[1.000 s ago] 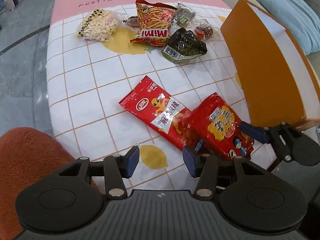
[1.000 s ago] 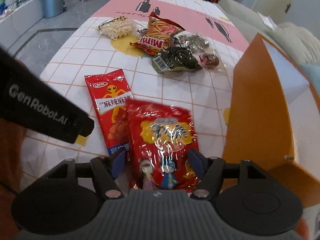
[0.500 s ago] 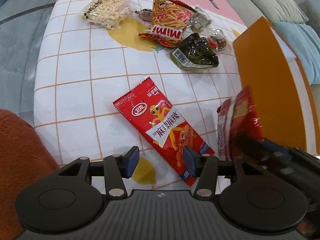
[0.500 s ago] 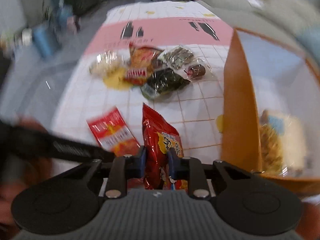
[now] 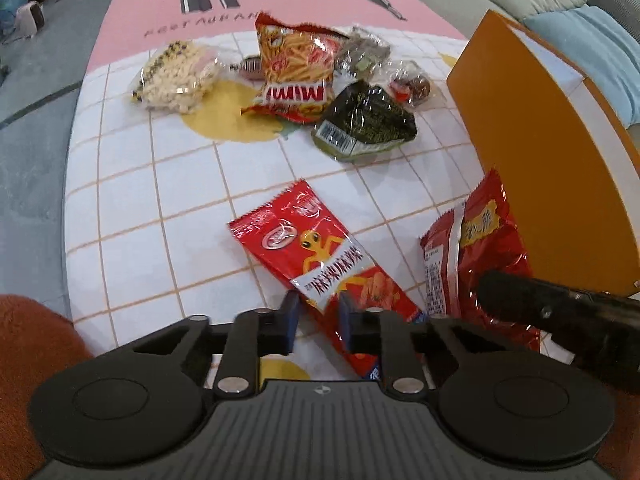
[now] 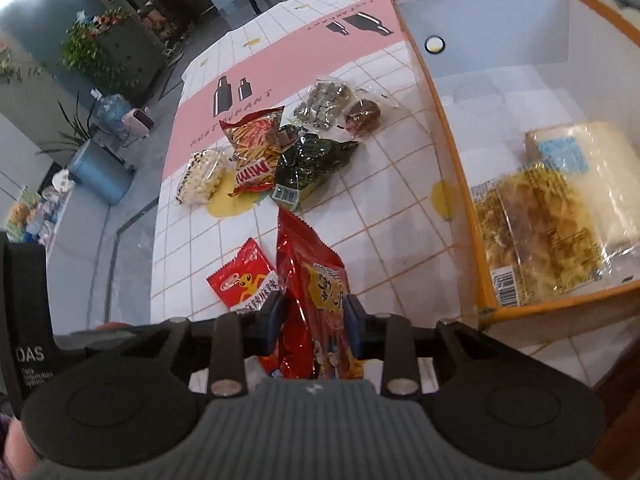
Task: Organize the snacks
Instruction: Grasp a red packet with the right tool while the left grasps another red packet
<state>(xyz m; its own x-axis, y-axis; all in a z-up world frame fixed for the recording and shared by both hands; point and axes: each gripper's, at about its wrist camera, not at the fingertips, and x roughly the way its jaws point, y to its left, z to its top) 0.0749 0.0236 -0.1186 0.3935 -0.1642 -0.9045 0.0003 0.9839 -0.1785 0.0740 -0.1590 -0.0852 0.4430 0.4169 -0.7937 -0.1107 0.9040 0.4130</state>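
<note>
A flat red packet with a yellow alien figure (image 5: 316, 256) (image 6: 244, 280) lies on the tiled tablecloth. My left gripper (image 5: 318, 322) points down at its near end. Its jaws are closing, the packet is pinched between the blue pads, and the right pad lies over it. My right gripper (image 6: 312, 312) holds a red chip bag (image 6: 316, 280) (image 5: 476, 256) upright off the table, next to the orange box (image 6: 452, 184) (image 5: 532, 152). Its jaws are opening slightly, but both pads still press the bag. The box holds a noodle-like snack pack (image 6: 536, 232) and a pale wrapped block (image 6: 580, 160).
Farther back lies a cluster of snacks: a puffed-corn bag (image 5: 176, 76), an orange "Mimi" fries bag (image 5: 296, 68), a dark green packet (image 5: 364, 120) and small clear packs (image 5: 412, 84). The table edge drops to the floor on the left. A rust-coloured cushion (image 5: 24, 340) is at the near left.
My right gripper shut on the chip bag, lifted it, turned it on edge and swung it toward the box. My left gripper moved onto the alien packet and its jaws narrowed.
</note>
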